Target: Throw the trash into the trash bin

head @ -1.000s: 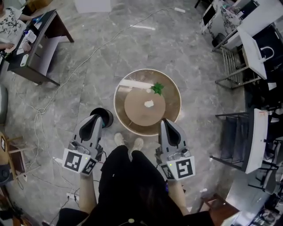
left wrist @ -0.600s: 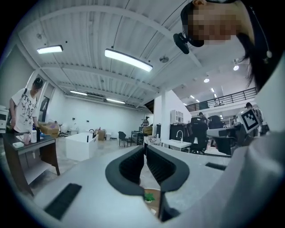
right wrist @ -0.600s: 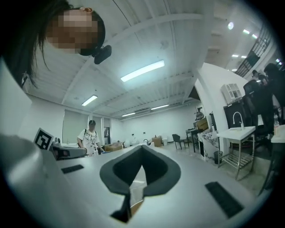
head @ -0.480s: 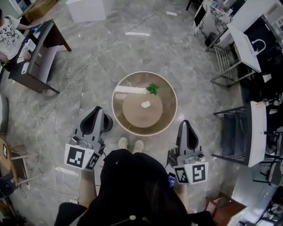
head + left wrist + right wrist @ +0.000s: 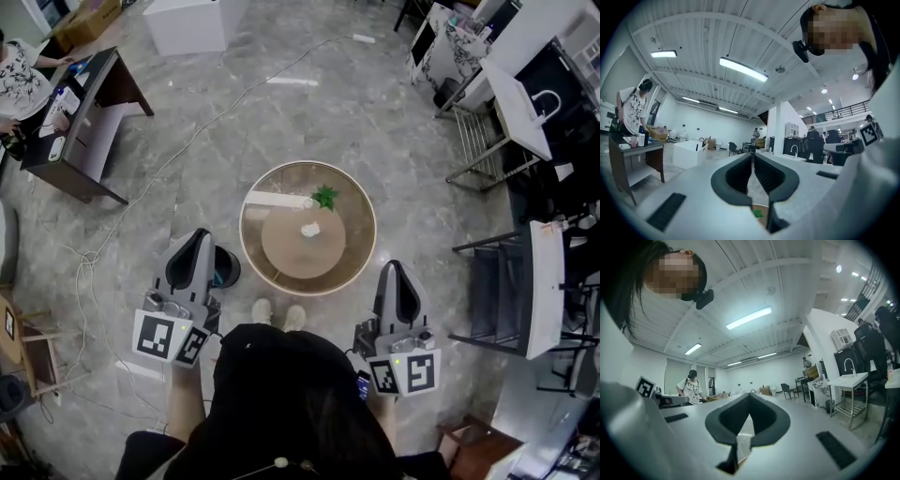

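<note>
In the head view a round brown table (image 5: pixel 359 246) stands in front of me, with a green scrap (image 5: pixel 325 196), a crumpled white paper (image 5: pixel 310 229) and a white strip (image 5: pixel 270 200) on it. A small black trash bin (image 5: pixel 226 268) sits on the floor at the table's left, partly hidden by my left gripper (image 5: pixel 196 241). That gripper (image 5: pixel 753 155) is held level, its jaws closed with nothing between them. My right gripper (image 5: pixel 394 270) hangs right of the table, clear of its rim. Its jaws (image 5: pixel 749 395) are also closed and hold nothing.
A dark desk (image 5: pixel 86 112) with a seated person stands at the far left and a white box (image 5: pixel 187 23) at the back. Cables (image 5: pixel 141 183) trail across the marble floor. Metal racks and white boards (image 5: pixel 525 281) line the right side. My shoes (image 5: pixel 272 311) are at the table's near edge.
My right gripper has drawn back from the table's near rim to the right side. The left gripper has stayed by the bin, rising slightly.
</note>
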Tool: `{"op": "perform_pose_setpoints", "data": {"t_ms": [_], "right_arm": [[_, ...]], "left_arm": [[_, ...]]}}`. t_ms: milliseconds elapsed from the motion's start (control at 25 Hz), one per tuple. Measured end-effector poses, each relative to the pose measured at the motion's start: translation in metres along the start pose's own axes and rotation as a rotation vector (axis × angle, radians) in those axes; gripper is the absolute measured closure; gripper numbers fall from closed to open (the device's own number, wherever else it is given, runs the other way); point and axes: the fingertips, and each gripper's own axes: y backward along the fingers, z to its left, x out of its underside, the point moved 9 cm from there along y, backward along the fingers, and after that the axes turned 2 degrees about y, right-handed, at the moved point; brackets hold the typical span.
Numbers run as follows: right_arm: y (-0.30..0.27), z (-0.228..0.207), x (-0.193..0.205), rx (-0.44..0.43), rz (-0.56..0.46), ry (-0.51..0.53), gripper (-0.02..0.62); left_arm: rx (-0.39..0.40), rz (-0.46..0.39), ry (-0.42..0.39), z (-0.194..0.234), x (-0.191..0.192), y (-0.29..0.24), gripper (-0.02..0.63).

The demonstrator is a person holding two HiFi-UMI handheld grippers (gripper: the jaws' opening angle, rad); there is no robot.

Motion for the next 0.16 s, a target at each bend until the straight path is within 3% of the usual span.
{"op": "perform_pose_setpoints", "data": {"t_ms": [160], "right_arm": [[0.0006,-0.0024,-0.0002,0.016,0.007,0.002,0.594]], "left_arm": [[0.002,-0.001,-0.001,-0.0002,-0.0012,-0.0008,0.584]]}}
